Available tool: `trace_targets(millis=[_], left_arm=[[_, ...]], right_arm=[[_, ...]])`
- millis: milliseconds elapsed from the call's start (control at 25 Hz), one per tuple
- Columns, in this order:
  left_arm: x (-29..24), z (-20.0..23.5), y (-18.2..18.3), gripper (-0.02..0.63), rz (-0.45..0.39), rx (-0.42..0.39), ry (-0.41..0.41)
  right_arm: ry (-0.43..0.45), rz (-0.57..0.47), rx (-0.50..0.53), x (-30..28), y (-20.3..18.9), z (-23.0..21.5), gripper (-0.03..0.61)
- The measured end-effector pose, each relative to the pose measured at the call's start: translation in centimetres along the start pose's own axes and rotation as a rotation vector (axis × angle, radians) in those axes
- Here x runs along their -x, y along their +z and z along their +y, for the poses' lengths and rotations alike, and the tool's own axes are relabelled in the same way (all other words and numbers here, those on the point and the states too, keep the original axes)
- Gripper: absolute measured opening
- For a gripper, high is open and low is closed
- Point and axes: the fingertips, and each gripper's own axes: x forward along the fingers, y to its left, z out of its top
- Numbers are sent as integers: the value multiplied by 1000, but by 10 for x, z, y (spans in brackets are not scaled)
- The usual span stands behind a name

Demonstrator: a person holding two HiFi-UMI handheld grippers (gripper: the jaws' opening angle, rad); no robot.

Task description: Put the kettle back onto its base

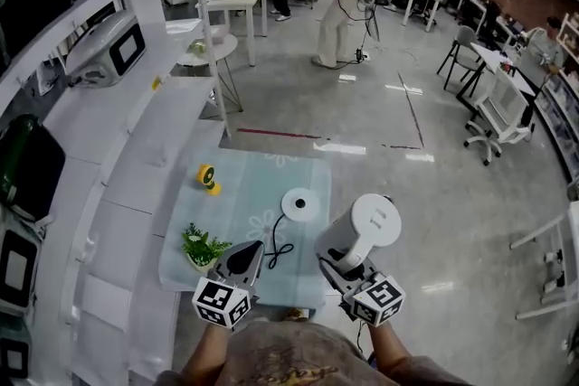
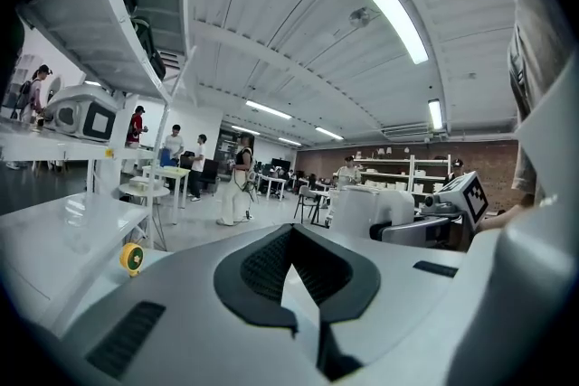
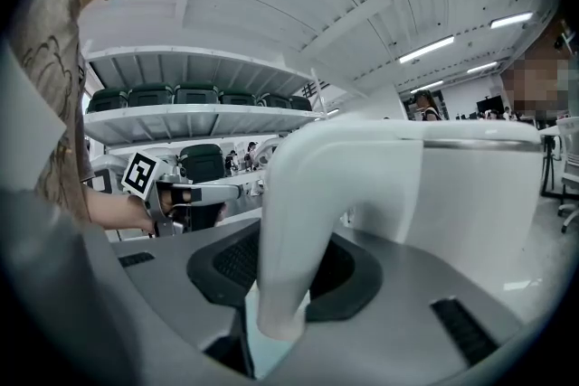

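The white kettle (image 1: pixel 371 226) hangs off the table's front right corner, carried by its handle (image 3: pixel 298 221), on which my right gripper (image 1: pixel 333 258) (image 3: pixel 288 262) is shut. Its round white base (image 1: pixel 299 204) lies on the pale blue tablecloth (image 1: pixel 244 185), left of and beyond the kettle, with a black cord (image 1: pixel 277 250) trailing toward me. My left gripper (image 1: pixel 256 247) (image 2: pixel 291 235) hovers over the table's front edge, shut and empty, just left of the cord. The left gripper view shows the kettle (image 2: pixel 362 212) to its right.
A small potted plant (image 1: pixel 201 247) stands at the table's front left, a yellow tape roll (image 1: pixel 209 178) (image 2: pixel 132 258) at its far left. White shelving (image 1: pixel 109 149) with appliances runs along the left. People stand far back across open floor; an office chair (image 1: pixel 496 117) is at right.
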Motion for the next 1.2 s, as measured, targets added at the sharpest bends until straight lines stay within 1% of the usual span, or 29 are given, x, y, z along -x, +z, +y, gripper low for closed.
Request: trace_targets(millis=[240, 640, 920, 1200], left_arm=[[-19, 20, 2, 18, 19, 1, -3], [-59, 51, -7, 18, 54, 15, -61], [-71, 55, -12, 18, 76, 26, -89], [-73, 63, -19, 18, 100, 34, -79]], right_arm=[[-3, 18, -9, -21, 2, -18, 121], [-22, 33, 27, -68, 7, -41, 121], [5, 47, 57, -103, 8, -54, 121], [29, 59, 72, -141, 0, -69, 123]])
